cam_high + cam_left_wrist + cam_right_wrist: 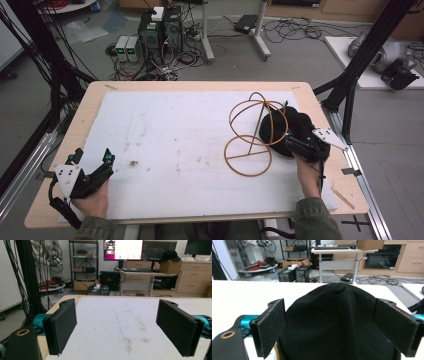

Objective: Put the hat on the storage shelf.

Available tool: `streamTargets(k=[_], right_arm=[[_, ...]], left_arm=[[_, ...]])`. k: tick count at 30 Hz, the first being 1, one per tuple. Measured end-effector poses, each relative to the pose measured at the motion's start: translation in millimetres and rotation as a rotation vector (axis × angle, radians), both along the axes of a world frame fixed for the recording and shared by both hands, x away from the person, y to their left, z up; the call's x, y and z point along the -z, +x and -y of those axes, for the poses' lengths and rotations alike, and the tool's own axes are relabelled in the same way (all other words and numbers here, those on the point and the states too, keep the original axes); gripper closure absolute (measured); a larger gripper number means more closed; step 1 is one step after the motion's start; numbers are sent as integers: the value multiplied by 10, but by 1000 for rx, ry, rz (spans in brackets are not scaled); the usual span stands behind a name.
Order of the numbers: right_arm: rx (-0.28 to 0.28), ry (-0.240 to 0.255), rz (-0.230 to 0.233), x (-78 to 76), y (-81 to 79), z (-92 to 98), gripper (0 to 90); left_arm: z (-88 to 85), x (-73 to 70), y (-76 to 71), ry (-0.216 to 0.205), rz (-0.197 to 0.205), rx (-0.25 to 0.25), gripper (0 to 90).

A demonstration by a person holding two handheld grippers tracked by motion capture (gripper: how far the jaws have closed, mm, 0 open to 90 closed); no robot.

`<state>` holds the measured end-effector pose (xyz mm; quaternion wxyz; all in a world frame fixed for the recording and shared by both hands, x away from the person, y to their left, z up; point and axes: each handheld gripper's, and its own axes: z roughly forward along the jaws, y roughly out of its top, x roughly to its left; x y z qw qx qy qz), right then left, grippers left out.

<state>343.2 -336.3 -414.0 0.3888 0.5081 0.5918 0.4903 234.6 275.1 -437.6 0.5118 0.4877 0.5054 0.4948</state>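
Spread jaws of the right gripper (337, 327) flank a black, domed cap (337, 322) with a top button.

cap (292, 131) on table (200, 86), beside stand (250, 132)

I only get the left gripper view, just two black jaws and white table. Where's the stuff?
Observer: A black cap lies at the table's right side.
Operator: Is the other gripper near it?
Observer: Yes, the right gripper has its jaws open on either side of the cap.
Operator: Anything else?
Observer: A wooden hoop stand sits right beside the cap, on its left.
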Motion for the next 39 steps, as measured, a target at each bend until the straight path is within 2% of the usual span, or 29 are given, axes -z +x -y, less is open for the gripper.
streamTargets(k=[8, 11, 12, 16, 18, 19, 22, 28, 30, 32, 34, 35, 36, 37, 38, 39], right_arm=[[7, -42, -26, -7, 152, -65, 108], [21, -45, -46, -1, 190, -60, 108], [27, -45, -72, 10, 238, -50, 108], [35, -50, -86, 26, 315, -32, 108], [35, -47, -95, 28, 327, -35, 112], [29, -53, -117, 29, 340, -39, 160], [40, -68, -122, 33, 342, -51, 191], [60, -63, -143, 43, 340, -50, 203], [73, -55, -164, 57, 348, -30, 218], [82, -54, -178, 68, 351, -25, 286], [82, -68, -184, 77, 357, -20, 408], [82, -68, -184, 77, 357, -20, 408], [79, -66, -196, 87, 366, -26, 502], [79, -66, -196, 87, 366, -26, 502], [87, -67, -193, 83, 363, -19, 661], [98, -62, -200, 75, 356, -9, 712]], left_arm=[[-4, -6, -27, 5, 4, -3, 171], [-8, -4, -27, 3, 2, -6, 171], [-10, -3, -25, 5, 0, -5, 171], [-11, -4, -24, 6, 1, -5, 171], [-11, 0, -20, 7, 0, -7, 171], [-11, -1, -21, 8, -2, -6, 171], [-6, -1, -21, 9, -7, -1, 175], [-13, -4, -25, 4, -4, 1, 175], [-21, 0, -22, -1, -6, 2, 178], [-28, 0, -21, 0, -10, 0, 178], [-27, 0, -23, -1, -9, 0, 178], [-27, 0, -23, -1, -9, 0, 178], [-26, 1, -22, -1, -10, 2, 179], [-26, 1, -20, -3, -10, 9, 179], [-22, 0, -15, -3, -9, 18, 180], [-17, 0, -15, -3, -8, 18, 181]])
